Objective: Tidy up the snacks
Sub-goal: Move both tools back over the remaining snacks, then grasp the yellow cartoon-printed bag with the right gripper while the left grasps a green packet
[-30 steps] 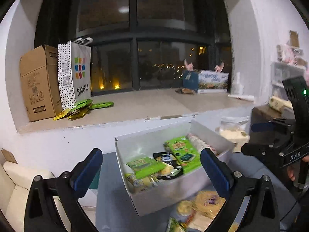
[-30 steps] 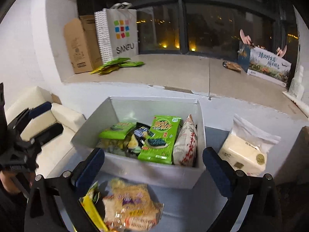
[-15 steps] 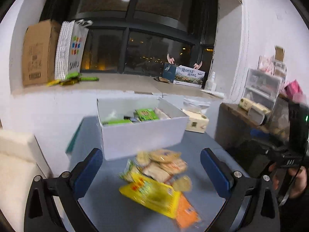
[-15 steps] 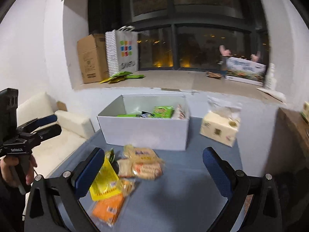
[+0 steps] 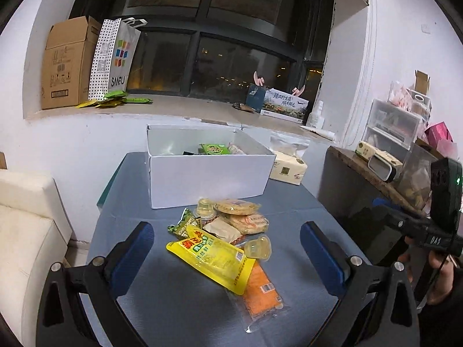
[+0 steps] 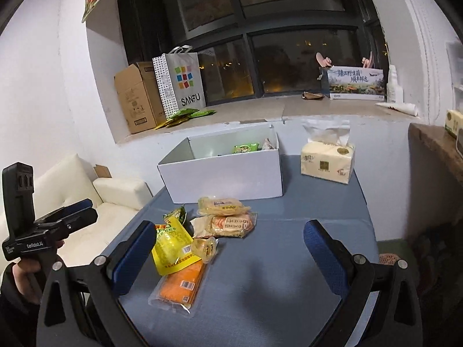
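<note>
A white box [image 5: 208,177] [image 6: 228,177] stands at the back of the blue table, with a green packet [image 5: 213,148] and other snacks inside. In front of it lies a loose pile: a yellow pouch [image 5: 215,256] [image 6: 170,248], an orange packet [image 5: 262,290] [image 6: 182,284], round cracker packs [image 5: 235,206] [image 6: 231,225], a small green packet [image 5: 185,225] and jelly cups [image 5: 258,247]. My left gripper [image 5: 228,256] hangs open above the pile's near side, holding nothing. My right gripper [image 6: 230,256] is open too, over bare table right of the pile.
A tissue pack [image 6: 328,160] [image 5: 288,169] sits right of the box. The windowsill holds a cardboard box [image 5: 68,63], a SANFU bag [image 5: 115,60] and green packets [image 5: 114,102]. A white sofa [image 6: 101,199] is left of the table; a wooden shelf [image 5: 367,170] with clutter is right.
Both grippers have pulled back from over the white box toward the near side of the table, so the loose snack pile now lies in front of them. Both stay open.
</note>
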Motion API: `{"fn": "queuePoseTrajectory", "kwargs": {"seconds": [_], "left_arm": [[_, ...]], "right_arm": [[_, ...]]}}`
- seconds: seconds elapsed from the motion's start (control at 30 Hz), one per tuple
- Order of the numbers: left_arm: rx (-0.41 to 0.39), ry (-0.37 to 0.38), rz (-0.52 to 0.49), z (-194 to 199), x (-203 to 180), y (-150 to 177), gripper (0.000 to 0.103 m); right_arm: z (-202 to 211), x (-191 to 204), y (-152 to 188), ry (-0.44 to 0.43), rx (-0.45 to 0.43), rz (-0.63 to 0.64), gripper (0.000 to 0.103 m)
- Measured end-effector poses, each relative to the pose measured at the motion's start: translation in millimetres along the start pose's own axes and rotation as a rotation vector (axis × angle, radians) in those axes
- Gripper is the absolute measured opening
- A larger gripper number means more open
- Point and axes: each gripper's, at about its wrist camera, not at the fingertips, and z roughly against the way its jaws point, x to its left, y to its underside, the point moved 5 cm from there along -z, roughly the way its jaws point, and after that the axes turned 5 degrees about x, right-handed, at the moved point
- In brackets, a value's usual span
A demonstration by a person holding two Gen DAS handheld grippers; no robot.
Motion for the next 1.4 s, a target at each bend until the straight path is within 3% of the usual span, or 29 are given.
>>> {"fn": "queuePoseTrajectory", "kwargs": {"seconds": [0.37, 0.63, 0.97, 1.17, 1.4], "left_arm": [[0.018, -0.016, -0.003, 1, 5, 7, 0.103], [0.008, -0.014, 0.02, 6, 13, 13, 0.103], [0.015, -0.019, 0.047, 3, 23, 17, 0.103], [0.02, -0.02, 0.087, 0, 34, 21, 0.103], [0.045, -0.018, 0.124, -8, 46, 28, 0.103]], "right_arm": [[-19, 4, 16, -0.01, 0.076, -0.004, 0.103], [-57, 16, 18, -0.042, 0.161, 0.075, 0.103], [-156, 13, -20, -0.133, 0.291, 0.106, 0.103], [-231, 10, -28, -0.08, 0.41, 0.149, 0.103], [-273, 10, -15, -0.087, 0.481, 0.136, 0.103]]}}
